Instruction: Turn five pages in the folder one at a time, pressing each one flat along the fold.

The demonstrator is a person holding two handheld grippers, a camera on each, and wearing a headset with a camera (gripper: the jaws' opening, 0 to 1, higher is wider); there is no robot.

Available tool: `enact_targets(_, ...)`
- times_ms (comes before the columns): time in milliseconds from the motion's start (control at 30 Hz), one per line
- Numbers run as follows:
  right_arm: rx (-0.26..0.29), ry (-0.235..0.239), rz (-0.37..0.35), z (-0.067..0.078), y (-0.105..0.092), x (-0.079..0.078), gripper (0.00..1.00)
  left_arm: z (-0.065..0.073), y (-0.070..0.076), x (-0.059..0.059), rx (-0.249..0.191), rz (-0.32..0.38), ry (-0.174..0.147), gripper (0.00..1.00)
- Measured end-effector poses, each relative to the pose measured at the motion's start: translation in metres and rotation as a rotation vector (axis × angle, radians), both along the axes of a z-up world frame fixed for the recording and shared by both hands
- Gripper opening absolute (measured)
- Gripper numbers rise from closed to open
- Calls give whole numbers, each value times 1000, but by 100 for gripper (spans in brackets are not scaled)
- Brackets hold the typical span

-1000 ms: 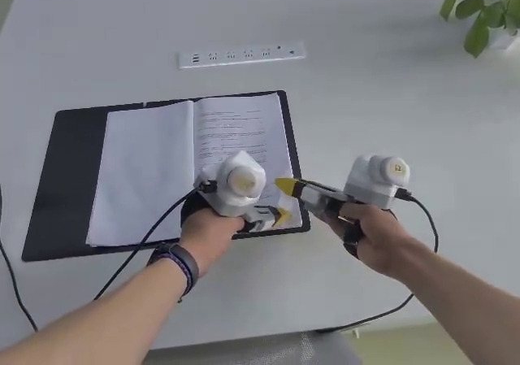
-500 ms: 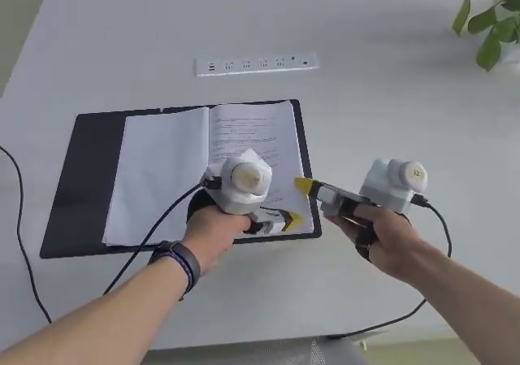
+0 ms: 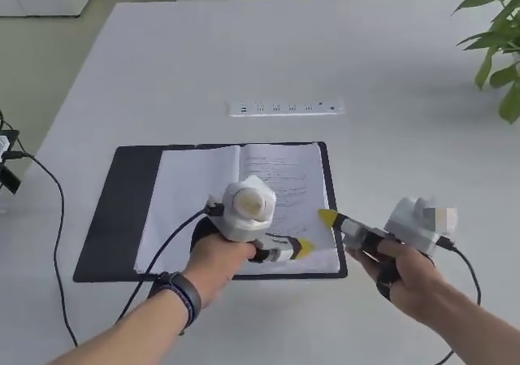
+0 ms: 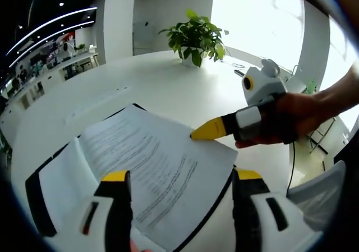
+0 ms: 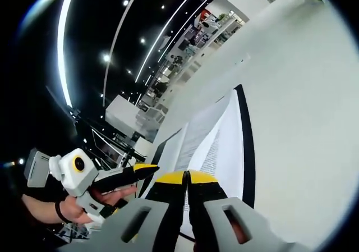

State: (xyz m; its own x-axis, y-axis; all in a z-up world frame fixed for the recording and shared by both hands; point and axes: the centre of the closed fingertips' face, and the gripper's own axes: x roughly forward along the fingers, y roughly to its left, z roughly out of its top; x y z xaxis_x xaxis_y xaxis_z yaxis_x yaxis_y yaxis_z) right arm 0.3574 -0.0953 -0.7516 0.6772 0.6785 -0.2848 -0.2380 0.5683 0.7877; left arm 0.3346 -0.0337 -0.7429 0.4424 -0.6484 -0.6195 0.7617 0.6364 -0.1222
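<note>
Left gripper point(image 3: 297, 247) sits low over the near right corner of the open folder point(image 3: 122, 219), held in the left hand point(image 3: 215, 255). Its 2 jaws are spread wide and grip nothing. In the left gripper view the printed page point(image 4: 151, 162) lies flat under the gap between them.

The right gripper point(image 3: 328, 216), held in the right hand point(image 3: 406, 271), points in from the right. Its jaws are pressed together, closed on nothing I can see, and the yellow tip is at the outer edge of that page, just beside the left gripper.

The folder lies open and flat on the white table point(image 3: 390, 72). It has a black cover, a blank sheet point(image 3: 191, 202) on the left and the printed page on the right. A power strip point(image 3: 284, 106) lies beyond its far edge, apart from it. A green plant point(image 3: 500, 40) stands at the far right of the table. A black cable point(image 3: 154, 255) runs from the left gripper across the folder's near edge.
</note>
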Motion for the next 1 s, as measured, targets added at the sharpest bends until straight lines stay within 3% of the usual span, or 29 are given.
enact_targets(400,4,-47,2,26,17,5,0,14,49,-1,-14,55,-26,74)
enact_targets(767,35,-117,26,57,51,15,0,22,98,-3,-29,97,-49,75)
enact_targets(1000,45,-159,80,77,86,16,0,30,130,-1,-50,130,-60,76)
